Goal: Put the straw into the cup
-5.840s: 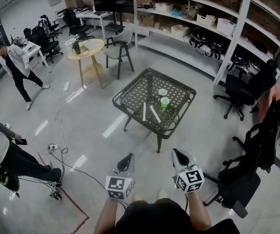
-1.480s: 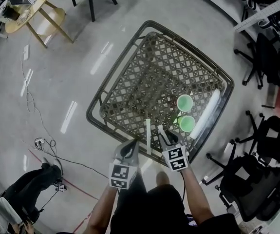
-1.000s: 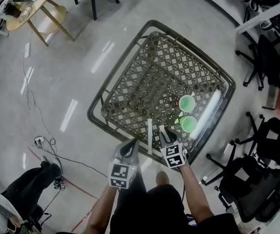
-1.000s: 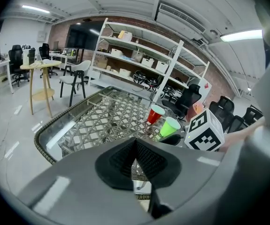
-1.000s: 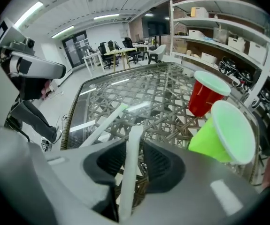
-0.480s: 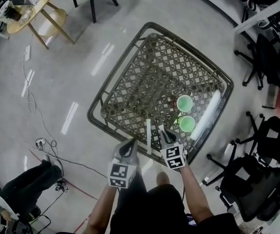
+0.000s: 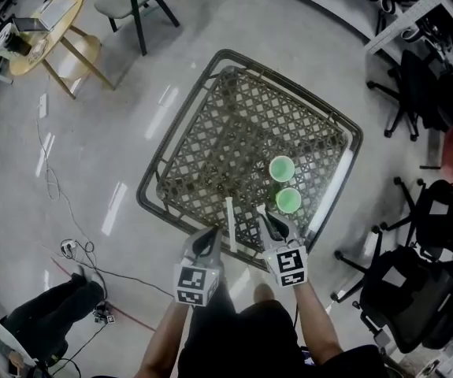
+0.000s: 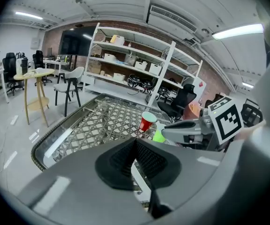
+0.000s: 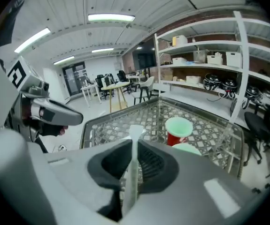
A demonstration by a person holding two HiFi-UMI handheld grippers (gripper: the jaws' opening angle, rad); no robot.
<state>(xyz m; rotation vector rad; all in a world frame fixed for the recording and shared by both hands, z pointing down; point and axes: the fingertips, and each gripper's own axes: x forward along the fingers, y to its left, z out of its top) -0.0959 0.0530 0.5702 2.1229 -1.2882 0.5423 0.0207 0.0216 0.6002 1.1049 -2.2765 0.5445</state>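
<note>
lattice-top desk on grey floor. entries:
- right hand-held gripper: jaws have just been closing, now clenched on a white straw that juts out ahead of the pads.
- left hand-held gripper: jaws together, empty.
- red cup and green cup: upright, side by side, at 1 o'clock of the held straw.

handling advice: carry the straw's tip over a cup mouth, tilt it steeper, lower it inside, and only then release.

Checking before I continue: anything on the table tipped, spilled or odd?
Nothing stands out. The red cup and green cup stand upright on the table, nothing spilled. One straw lies flat; the right gripper, whose jaws have just been closing, clamps the other straw.
</note>
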